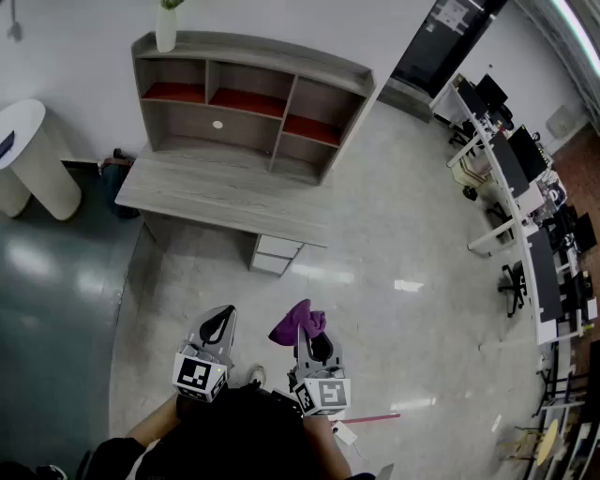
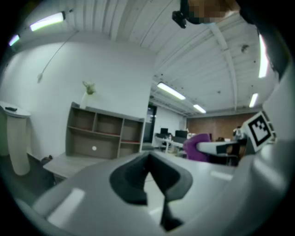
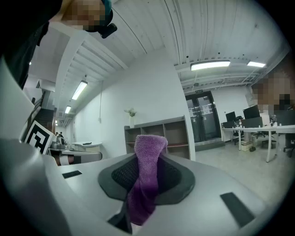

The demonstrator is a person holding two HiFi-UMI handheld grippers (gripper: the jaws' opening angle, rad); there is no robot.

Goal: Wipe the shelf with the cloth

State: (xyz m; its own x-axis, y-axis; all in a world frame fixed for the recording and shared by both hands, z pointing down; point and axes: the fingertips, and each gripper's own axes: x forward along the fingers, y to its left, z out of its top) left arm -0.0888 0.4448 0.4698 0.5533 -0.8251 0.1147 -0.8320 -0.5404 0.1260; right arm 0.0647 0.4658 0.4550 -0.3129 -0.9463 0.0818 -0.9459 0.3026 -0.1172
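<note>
Floor [image 1: 394,244]: pale, glossy, speckled stone-look; darker grey-green gloss at the left of the head view.
Shelf [image 1: 253,103]: upper centre of the head view; grey wood-grain hutch with open rectangular compartments, red boards in the 3 upper ones, and a small white round spot [image 1: 217,124] on the back panel.
Desk top [image 1: 216,192]: same grey grain, flat, in front of the shelf's base; a white drawer unit [image 1: 275,255] shows under its front edge.
Workstations [image 1: 511,169]: right edge; white desks in a row with dark monitors.
Pedestal table [image 1: 33,155]: upper left; white, rounded top on a thick column.
Vase [image 1: 166,26]: white, slim, upright on the shelf's top left end.
Left gripper [image 1: 217,325]: lower centre-left; grey shell, black pads, marker cube; jaws together with nothing between them.
Right gripper [image 1: 314,342]: lower centre; jaws clamped on the cloth.
Cloth [image 1: 298,322]: purple, nubby terry weave, bunched into 1 folded strip; it rises from between the right gripper's pads and stands above them, well apart from the shelf.
</note>
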